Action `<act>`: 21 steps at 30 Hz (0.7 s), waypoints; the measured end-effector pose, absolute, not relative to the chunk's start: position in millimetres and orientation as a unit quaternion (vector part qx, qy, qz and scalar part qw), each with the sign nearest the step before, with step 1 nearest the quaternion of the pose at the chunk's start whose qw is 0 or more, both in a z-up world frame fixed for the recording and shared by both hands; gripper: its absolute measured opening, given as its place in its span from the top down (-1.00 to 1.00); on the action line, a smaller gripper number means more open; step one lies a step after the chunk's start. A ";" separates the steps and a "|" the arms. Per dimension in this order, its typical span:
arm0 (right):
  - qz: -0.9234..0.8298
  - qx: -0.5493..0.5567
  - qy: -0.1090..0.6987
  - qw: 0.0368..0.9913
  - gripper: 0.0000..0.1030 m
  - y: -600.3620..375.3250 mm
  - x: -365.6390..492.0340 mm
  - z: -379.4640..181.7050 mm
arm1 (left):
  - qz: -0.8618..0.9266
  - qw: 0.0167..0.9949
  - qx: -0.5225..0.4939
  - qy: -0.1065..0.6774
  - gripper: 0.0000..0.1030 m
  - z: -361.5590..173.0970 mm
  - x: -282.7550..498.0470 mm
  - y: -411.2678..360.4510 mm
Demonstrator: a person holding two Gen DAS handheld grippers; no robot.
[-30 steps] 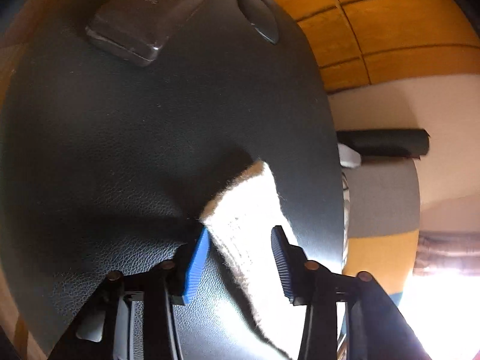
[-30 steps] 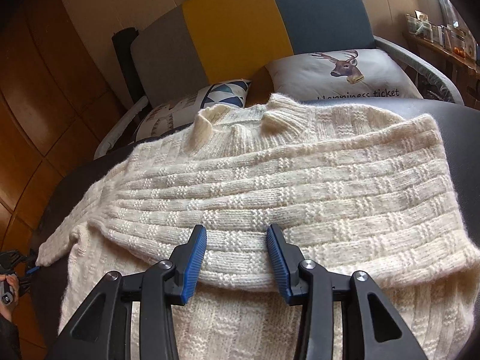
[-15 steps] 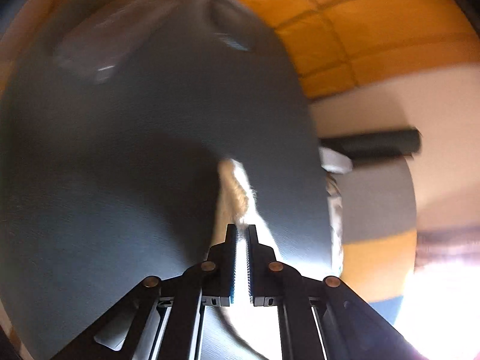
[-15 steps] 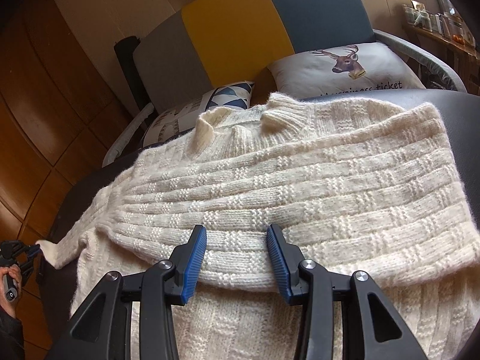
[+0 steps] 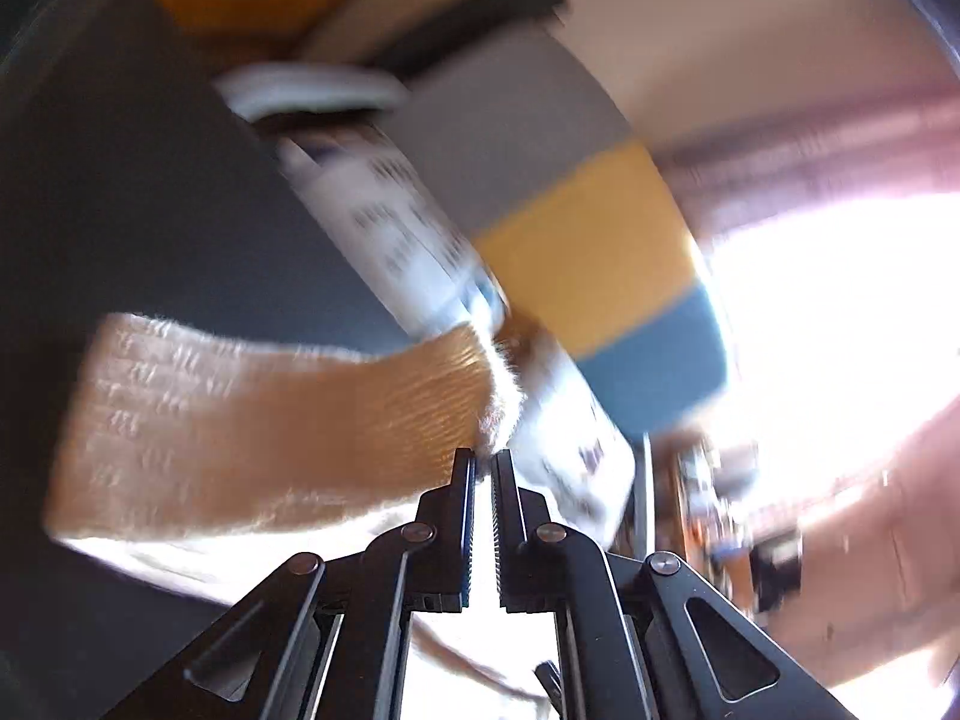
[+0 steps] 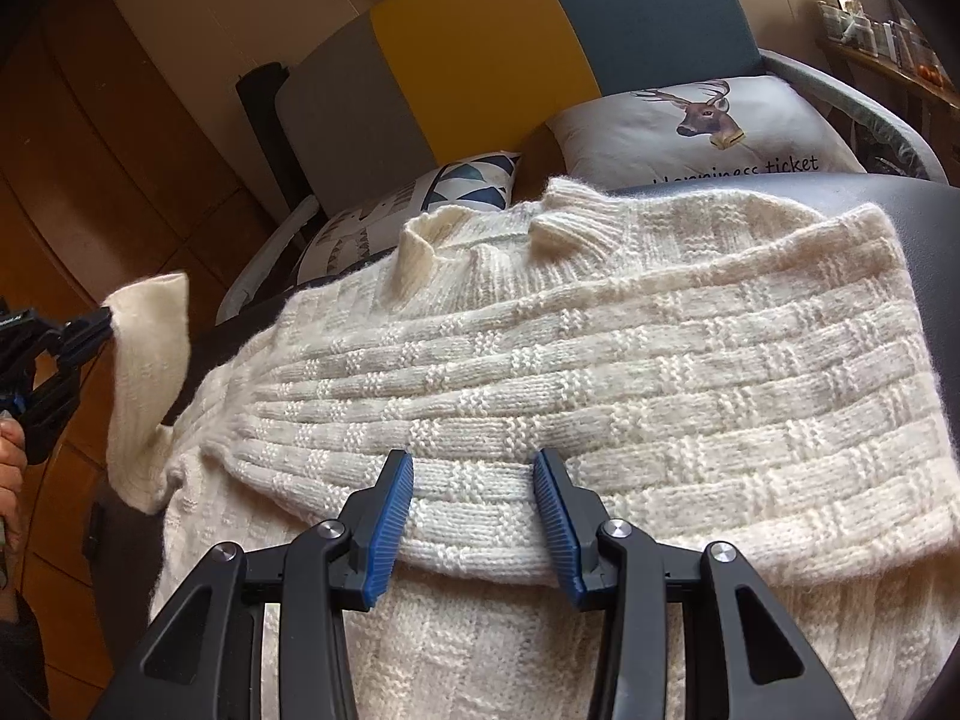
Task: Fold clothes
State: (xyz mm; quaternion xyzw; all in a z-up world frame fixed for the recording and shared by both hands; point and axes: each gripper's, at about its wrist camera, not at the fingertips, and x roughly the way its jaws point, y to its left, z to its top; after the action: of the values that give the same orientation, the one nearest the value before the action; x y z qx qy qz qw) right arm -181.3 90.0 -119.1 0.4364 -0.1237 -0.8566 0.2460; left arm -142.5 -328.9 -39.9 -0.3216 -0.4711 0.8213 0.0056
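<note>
One sleeve (image 6: 147,384) pinched by left gripper (image 5: 483,462) (lifted), right gripper (image 6: 474,504) spread

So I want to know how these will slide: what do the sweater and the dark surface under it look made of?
Sweater: cream chunky knit, probably wool or acrylic, judging by the raised block stitches, ribbed collar and fuzzy edges. Dark surface: smooth with a slight sheen, possibly leather or vinyl; the material is not certain.
</note>
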 end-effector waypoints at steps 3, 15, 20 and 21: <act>-0.849 0.446 -0.137 0.249 0.17 93.3 -183.0 -117.5 | 0.820 0.036 -0.359 -0.445 0.91 -53.4 -170.6 -285.9; -0.732 0.465 -0.312 0.388 0.17 58.7 -204.2 -99.1 | 0.776 0.093 -0.411 -0.469 0.76 -93.9 -173.7 -215.0; -0.670 0.523 -0.374 0.371 0.17 19.2 -218.9 -132.6 | 0.766 0.103 -0.369 -0.516 0.42 -79.3 -130.6 -253.9; -0.668 0.527 -0.382 0.362 0.17 14.4 -220.1 -137.9 | 0.764 0.100 -0.363 -0.524 0.42 -78.4 -119.4 -263.8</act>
State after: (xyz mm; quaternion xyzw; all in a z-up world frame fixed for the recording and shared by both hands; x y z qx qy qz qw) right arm -220.1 14.4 -137.9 0.5268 -0.3817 -0.6678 0.3619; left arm -119.4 -263.8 -78.4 -0.3625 -0.5239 0.7642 0.1003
